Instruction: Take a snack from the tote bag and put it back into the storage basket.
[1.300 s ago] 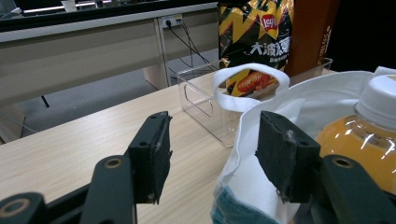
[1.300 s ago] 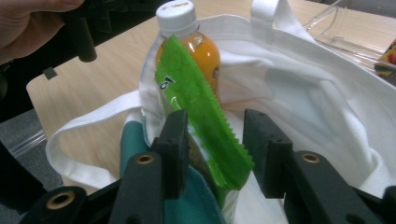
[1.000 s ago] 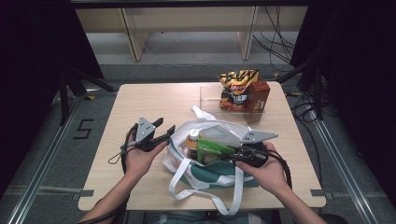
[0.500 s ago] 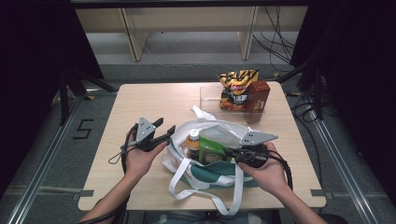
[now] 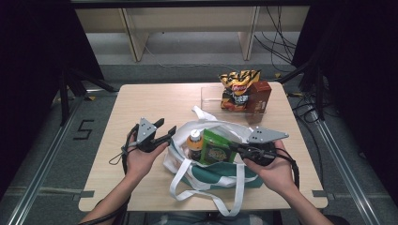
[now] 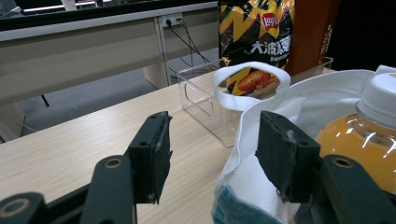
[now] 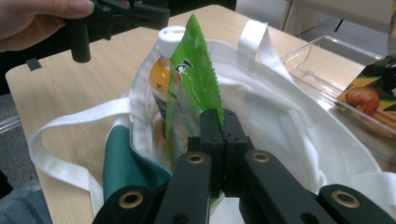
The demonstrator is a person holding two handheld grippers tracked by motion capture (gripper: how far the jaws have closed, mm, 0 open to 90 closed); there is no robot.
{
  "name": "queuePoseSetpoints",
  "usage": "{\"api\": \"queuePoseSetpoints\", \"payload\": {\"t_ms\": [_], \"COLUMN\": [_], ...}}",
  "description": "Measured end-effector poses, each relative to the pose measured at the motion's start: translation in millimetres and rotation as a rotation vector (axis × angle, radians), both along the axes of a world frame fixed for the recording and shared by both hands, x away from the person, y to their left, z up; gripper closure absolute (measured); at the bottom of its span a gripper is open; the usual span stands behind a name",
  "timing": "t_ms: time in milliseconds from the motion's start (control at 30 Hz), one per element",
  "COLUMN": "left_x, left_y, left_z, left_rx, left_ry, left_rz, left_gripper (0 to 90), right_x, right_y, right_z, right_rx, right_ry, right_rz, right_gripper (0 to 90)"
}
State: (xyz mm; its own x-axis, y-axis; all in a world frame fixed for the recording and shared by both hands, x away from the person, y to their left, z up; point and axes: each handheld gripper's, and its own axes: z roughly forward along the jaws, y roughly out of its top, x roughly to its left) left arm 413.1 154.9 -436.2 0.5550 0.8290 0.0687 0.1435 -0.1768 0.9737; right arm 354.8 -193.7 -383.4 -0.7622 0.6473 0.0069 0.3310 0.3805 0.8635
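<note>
Green snack packet (image 7: 189, 84) pinched edge-on in right tool (image 7: 219, 123), over tote bag (image 7: 289, 126).

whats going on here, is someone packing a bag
A person works two handheld claws over a white and green cloth tote bag on a wooden table. The right claw is shut on the edge of a green snack packet standing in the bag beside an orange drink bottle with a white cap. The left claw is open around the bag's rim, not pressing on it.

Bag mouth crowded, table's left side open

The tote bag (image 5: 206, 173) mouth is blocked by bottle (image 5: 194, 142) and green packet (image 5: 217, 149) (seemingly upright); the table (image 5: 141, 101) is left bare.
</note>
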Motion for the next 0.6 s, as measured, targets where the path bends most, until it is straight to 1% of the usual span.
{"api": "queuePoseSetpoints", "payload": {"t_ms": [33, 67, 100, 133, 167, 200, 233, 267, 300, 333, 367, 400, 433, 467, 500, 533, 567, 600], "left_x": [0.2, 0.2, 0.5, 0.6, 0.3, 1.0, 0.7, -0.1, -0.1, 0.2, 0.3, 0.5, 0.5, 0.4, 0.3, 0.1, 0.2, 0.1], "left_y": [0.2, 0.5, 0.8, 0.6, 0.2, -0.4, -0.5, -0.5, -0.6, -0.6, -0.7, -0.7, -0.6, -0.5, -0.5, -0.3, -0.2, -0.2], "left_z": [-0.1, -0.1, -0.2, -0.4, -0.4, -0.7, -0.6, -0.2, -0.3, -0.5, -0.7, -0.8, -0.8, -0.8, -0.8, -0.8, -0.7, -0.6], "left_rx": [-0.003, -0.003, -0.002, -0.003, -0.003, -0.007, -0.004, 0.001, 0.000, 0.001, -0.002, -0.003, -0.003, -0.002, -0.003, -0.002, 0.000, -0.001], "left_ry": [-0.001, 0.000, -0.001, -0.003, -0.001, -0.007, -0.007, 0.000, 0.000, -0.001, 0.001, 0.001, 0.001, 0.001, 0.002, 0.002, 0.000, 0.001], "left_rz": [0.002, 0.003, 0.004, 0.001, 0.002, -0.006, -0.005, -0.001, -0.001, -0.002, 0.000, 0.000, 0.001, 0.001, 0.001, 0.002, 0.002, 0.002], "left_gripper": [43.9, 43.9, 43.9, 44.0, 44.0, 44.0, 44.0, 44.0, 44.0, 44.0, 44.0, 44.0, 44.0, 44.0, 44.0, 44.0, 44.0, 44.0], "right_x": [1.3, 0.6, 0.4, 1.2, 0.8, -0.7, 0.4, 0.3, -1.1, 0.3, 0.7, 0.7, -0.5, 0.0, 0.6, -0.2, 1.7, 1.1], "right_y": [-1.5, -1.5, -1.7, -2.4, -3.4, -2.9, -4.6, -5.4, -6.0, -6.7, -8.3, -8.8, -8.7, -10.1, -10.5, -10.8, -12.0, -12.6], "right_z": [1.3, 2.4, 3.6, 4.4, 6.1, 7.0, 8.7, 9.8, 11.5, 12.2, 14.0, 15.0, 15.9, 17.4, 17.9, 19.0, 19.8, 20.8], "right_rx": [-0.002, 0.005, 0.003, 0.002, 0.001, 0.017, 0.012, 0.014, 0.016, 0.023, 0.019, 0.028, 0.038, 0.030, 0.033, 0.034, 0.033, 0.034], "right_ry": [-0.022, -0.015, -0.007, -0.026, -0.027, -0.018, -0.045, -0.045, -0.034, -0.052, -0.064, -0.081, -0.072, -0.065, -0.077, -0.074, -0.105, -0.097], "right_rz": [0.000, -0.004, 0.003, 0.005, 0.000, -0.011, -0.011, -0.016, -0.023, -0.015, -0.013, -0.021, -0.029, -0.023, -0.025, -0.030, -0.028, -0.029], "right_gripper": [90.0, 90.0, 90.0, 90.0, 90.0, 90.0, 90.0, 90.0, 90.0, 90.0, 90.0, 90.0, 90.0, 90.0, 90.0, 90.0, 90.0, 90.0]}}
